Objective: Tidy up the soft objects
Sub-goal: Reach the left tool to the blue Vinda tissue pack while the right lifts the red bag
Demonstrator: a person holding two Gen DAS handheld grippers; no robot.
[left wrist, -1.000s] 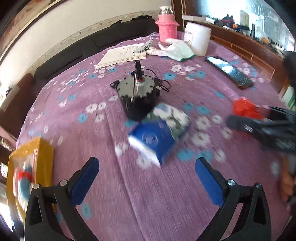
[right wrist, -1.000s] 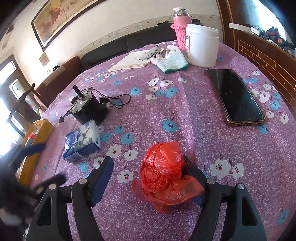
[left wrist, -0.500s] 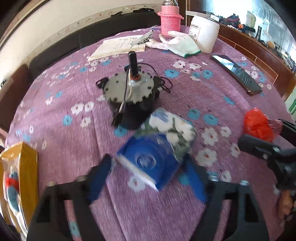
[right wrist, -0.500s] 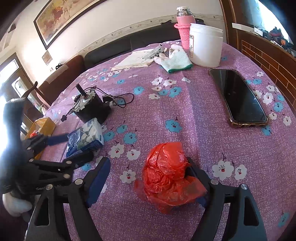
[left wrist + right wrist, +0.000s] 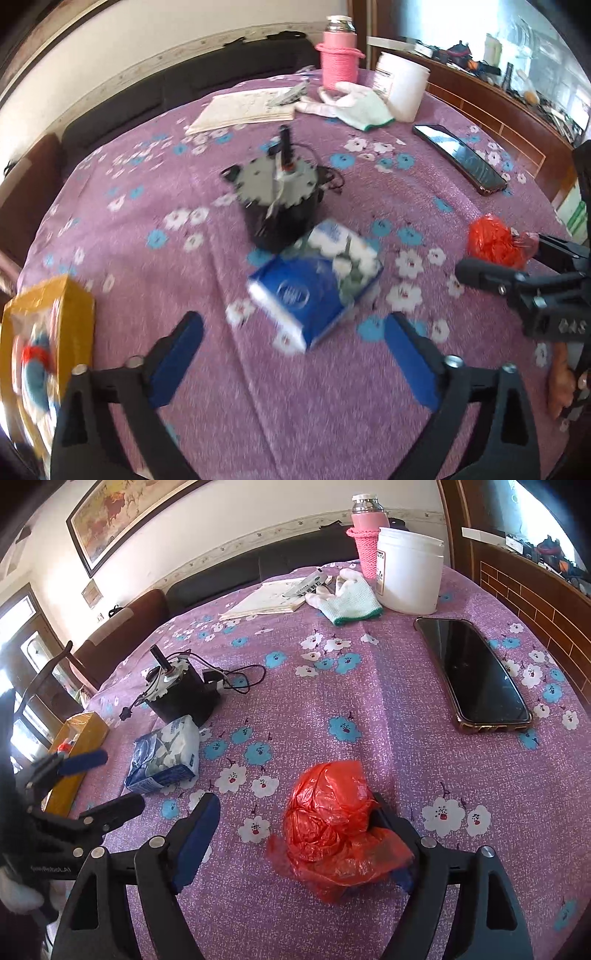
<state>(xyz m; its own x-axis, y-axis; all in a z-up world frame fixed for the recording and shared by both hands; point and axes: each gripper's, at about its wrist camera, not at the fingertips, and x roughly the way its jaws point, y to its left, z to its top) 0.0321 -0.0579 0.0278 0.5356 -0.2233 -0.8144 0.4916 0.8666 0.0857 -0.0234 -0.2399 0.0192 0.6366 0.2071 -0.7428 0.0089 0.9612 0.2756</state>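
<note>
My left gripper [image 5: 293, 354] hangs with its jaws spread wide, gripping nothing, the soft blue tissue pack [image 5: 316, 282] lying on the table just ahead of them. My right gripper [image 5: 295, 840] is wide too; the crinkly red plastic bag [image 5: 334, 829] sits between its fingers against the right one. Beyond: black motor [image 5: 181, 694], glossy phone [image 5: 474, 674], knit glove [image 5: 349, 600], white tub [image 5: 410, 570] on the purple flowered cloth [image 5: 369, 701].

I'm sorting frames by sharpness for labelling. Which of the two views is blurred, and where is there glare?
Left wrist view: motion-smeared, worst on the tissue pack and yellow box; sky glare on the phone. Right wrist view: crisp on the red plastic bag and phone; blown-out doorway at left edge; fisheye bending in both.
</note>
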